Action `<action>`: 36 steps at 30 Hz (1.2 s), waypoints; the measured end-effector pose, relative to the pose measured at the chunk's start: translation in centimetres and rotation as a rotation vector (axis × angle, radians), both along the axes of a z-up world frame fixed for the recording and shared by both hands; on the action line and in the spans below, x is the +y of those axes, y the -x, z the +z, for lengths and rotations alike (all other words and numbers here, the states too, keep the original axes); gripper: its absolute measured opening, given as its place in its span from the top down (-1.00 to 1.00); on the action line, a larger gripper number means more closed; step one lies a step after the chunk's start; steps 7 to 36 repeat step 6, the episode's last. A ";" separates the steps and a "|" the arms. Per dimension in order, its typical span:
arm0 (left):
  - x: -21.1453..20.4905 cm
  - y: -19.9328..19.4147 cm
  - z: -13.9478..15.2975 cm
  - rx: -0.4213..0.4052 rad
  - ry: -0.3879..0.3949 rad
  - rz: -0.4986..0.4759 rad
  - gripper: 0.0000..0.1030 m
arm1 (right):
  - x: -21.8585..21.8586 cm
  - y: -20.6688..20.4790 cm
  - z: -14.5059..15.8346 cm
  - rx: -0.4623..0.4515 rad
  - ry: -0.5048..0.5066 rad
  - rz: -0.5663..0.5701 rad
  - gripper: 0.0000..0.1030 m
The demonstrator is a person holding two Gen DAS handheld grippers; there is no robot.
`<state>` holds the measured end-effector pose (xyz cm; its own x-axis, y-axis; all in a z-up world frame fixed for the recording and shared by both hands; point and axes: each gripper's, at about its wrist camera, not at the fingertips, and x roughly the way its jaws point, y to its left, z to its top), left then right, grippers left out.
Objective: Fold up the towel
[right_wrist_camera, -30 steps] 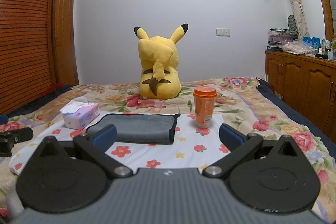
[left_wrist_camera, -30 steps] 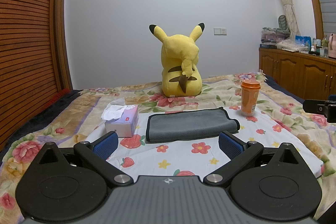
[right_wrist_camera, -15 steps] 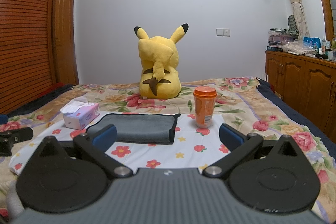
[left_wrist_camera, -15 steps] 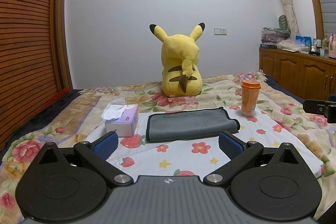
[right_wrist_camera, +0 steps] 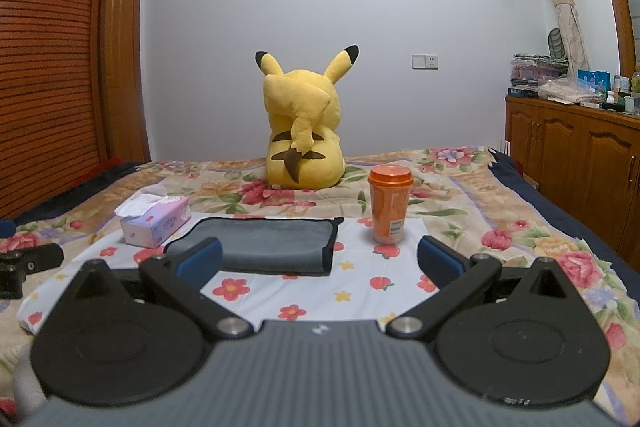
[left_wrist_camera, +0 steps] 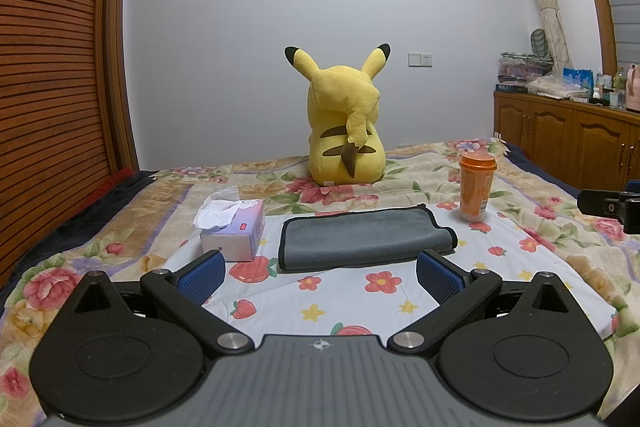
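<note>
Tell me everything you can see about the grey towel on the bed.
The grey towel looks like soft plush microfibre with black edging. It lies flat, already folded into a long rectangle, with layered edges showing at its right end. It rests on the white flowered cloth, between the tissue box and the orange cup. Nothing grips it.

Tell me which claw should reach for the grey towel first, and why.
Left, probably. The grey towel lies centred between the left claw's open fingers, while in the right wrist view it sits off toward the right claw's left finger, with the orange cup ahead.
</note>
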<state>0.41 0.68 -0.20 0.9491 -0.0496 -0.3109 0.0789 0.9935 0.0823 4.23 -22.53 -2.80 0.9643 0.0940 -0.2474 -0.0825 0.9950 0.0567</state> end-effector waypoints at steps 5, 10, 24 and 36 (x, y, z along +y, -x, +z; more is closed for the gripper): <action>0.0 0.0 0.0 0.000 -0.001 0.000 -1.00 | 0.0 0.0 0.0 0.001 -0.001 0.000 -1.00; 0.0 0.0 0.0 0.000 -0.001 0.000 -1.00 | 0.0 0.0 0.0 0.001 0.000 0.000 -1.00; 0.0 0.0 0.0 0.000 -0.001 0.000 -1.00 | 0.0 0.0 0.0 0.001 0.000 0.000 -1.00; 0.0 0.0 0.0 0.000 -0.001 0.000 -1.00 | 0.0 0.0 0.0 0.001 0.000 0.000 -1.00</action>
